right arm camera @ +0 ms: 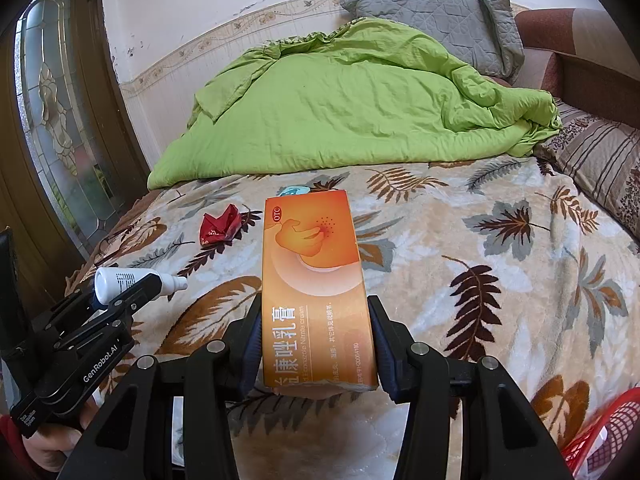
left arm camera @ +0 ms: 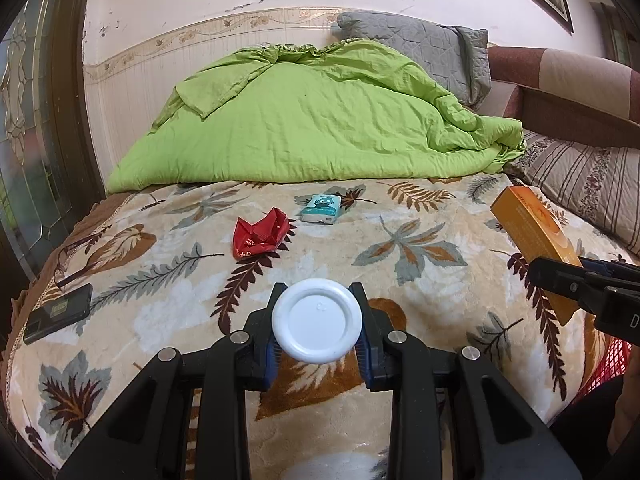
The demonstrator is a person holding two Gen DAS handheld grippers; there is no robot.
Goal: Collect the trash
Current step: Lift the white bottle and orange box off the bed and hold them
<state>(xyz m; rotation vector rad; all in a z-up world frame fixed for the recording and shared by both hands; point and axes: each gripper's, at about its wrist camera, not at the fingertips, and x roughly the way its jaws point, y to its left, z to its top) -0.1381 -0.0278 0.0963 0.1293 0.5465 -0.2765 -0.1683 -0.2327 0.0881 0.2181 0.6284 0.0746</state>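
Left gripper (left arm camera: pixel 318 320) clamped on small white plastic bottle (left arm camera: pixel 317 321); right gripper (right arm camera: pixel 316 340) clamped on orange cardboard cream box (right arm camera: pixel 316 292).
Both held above leaf-patterned blanket on bed (left arm camera: pixel 420 248). Crumpled red wrapper (left arm camera: pixel 261 237) and teal tissue pack (left arm camera: pixel 321 208) lie near each other on blanket, ahead of the bottle; red mesh basket (right arm camera: pixel 608 436) at right edge.

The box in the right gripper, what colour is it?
Orange, with white lettering and a small red OTC mark; the box shows best in the right wrist view, clamped in the right gripper.

Left gripper (left arm camera: pixel 318 320): fingers clamped on both sides of a white bottle (left arm camera: pixel 317 321), held level, pointing toward 12 o'clock. Right gripper (right arm camera: pixel 316 340): blue pads (right arm camera: pixel 253 340) pressed against an orange cream box (right arm camera: pixel 314 280), box angled toward 12 o'clock.
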